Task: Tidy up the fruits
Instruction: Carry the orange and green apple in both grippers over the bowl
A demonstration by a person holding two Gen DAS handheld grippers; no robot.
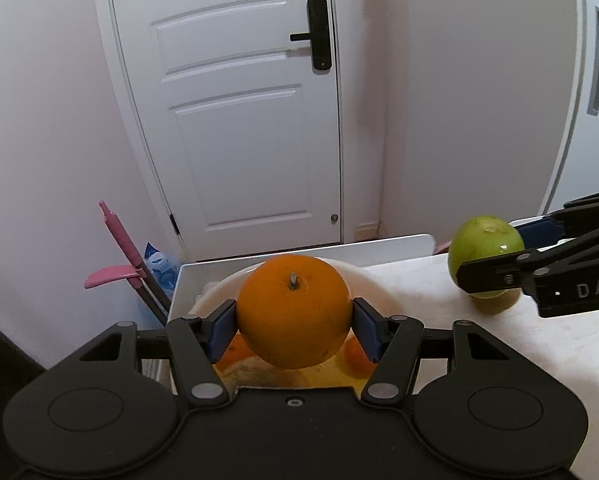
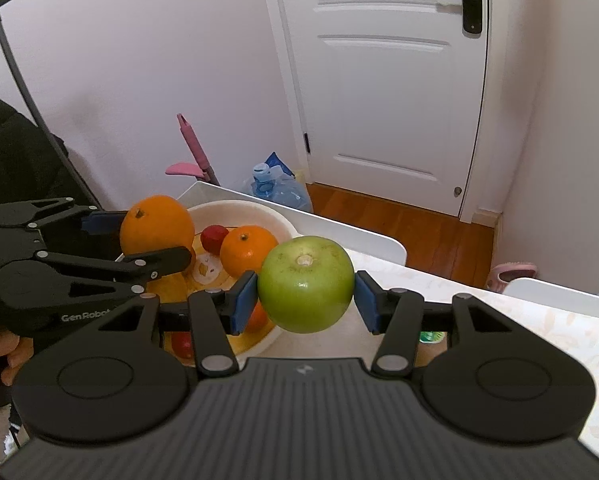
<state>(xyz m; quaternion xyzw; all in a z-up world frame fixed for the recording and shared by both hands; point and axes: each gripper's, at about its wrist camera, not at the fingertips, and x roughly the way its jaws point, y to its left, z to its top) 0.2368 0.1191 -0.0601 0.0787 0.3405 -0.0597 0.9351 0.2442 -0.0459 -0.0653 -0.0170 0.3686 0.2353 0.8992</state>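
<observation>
We hold an orange [image 1: 294, 312] in our left gripper [image 1: 294, 326] above the white bowl [image 2: 259, 216]; our right gripper [image 2: 305, 300] clamps a green apple [image 2: 305, 284] just beside the bowl's rim.

Bowl [image 2: 259, 210] of fruit on the table [image 2: 439, 284], left of the apple [image 2: 305, 284], door [image 2: 383, 80] behind

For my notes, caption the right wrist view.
Right gripper holds a green apple; left gripper holds an orange over the bowl.

A home: white panelled door [image 2: 383, 92], wooden floor [image 2: 411, 228], water jug [image 2: 277, 188], cloth-covered table [image 2: 479, 304]
</observation>
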